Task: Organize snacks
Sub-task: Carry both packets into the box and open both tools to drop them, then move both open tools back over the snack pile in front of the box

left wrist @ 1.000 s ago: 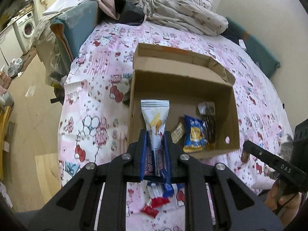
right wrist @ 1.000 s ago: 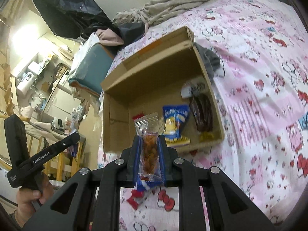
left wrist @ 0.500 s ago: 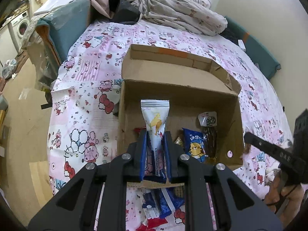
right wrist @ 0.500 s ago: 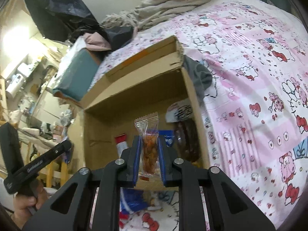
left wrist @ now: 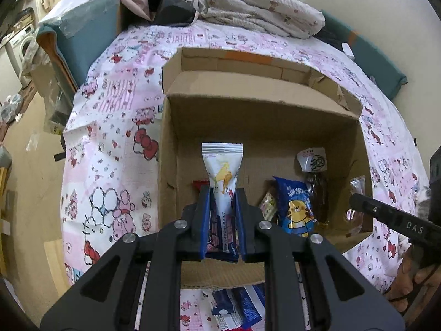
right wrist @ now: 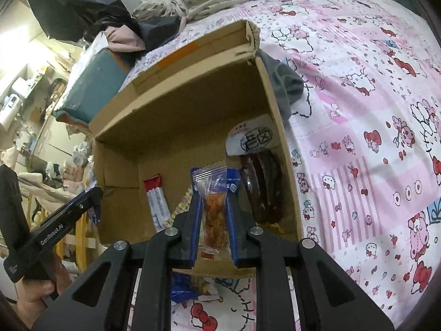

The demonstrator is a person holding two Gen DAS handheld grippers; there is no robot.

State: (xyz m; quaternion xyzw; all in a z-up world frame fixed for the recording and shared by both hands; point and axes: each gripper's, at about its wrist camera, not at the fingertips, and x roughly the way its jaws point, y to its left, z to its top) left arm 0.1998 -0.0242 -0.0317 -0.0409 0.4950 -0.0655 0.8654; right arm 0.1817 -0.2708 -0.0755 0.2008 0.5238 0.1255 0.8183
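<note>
A bed with a pink-and-white cartoon-print sheet [left wrist: 115, 115] carries an open brown cardboard box [left wrist: 259, 102], crumpled floral bedding [left wrist: 259, 8], and loose blue snack packets [left wrist: 242, 306] by the box's near wall.

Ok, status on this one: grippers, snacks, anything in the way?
Left hand-held gripper shut on white packet. Right hand-held gripper shut on clear packet. Both over the box, which already holds snacks. Nothing in the way.

Premises are presenting as a lived-in home bedroom. A bed [left wrist: 110, 127] is wearing a pink cartoon-print sheet, with a crumpled blanket [left wrist: 256, 8] lying at its far end. A washing machine [left wrist: 23, 45] is standing beyond, and household clutter [right wrist: 41, 138] is crowding the adjoining floor space.
</note>
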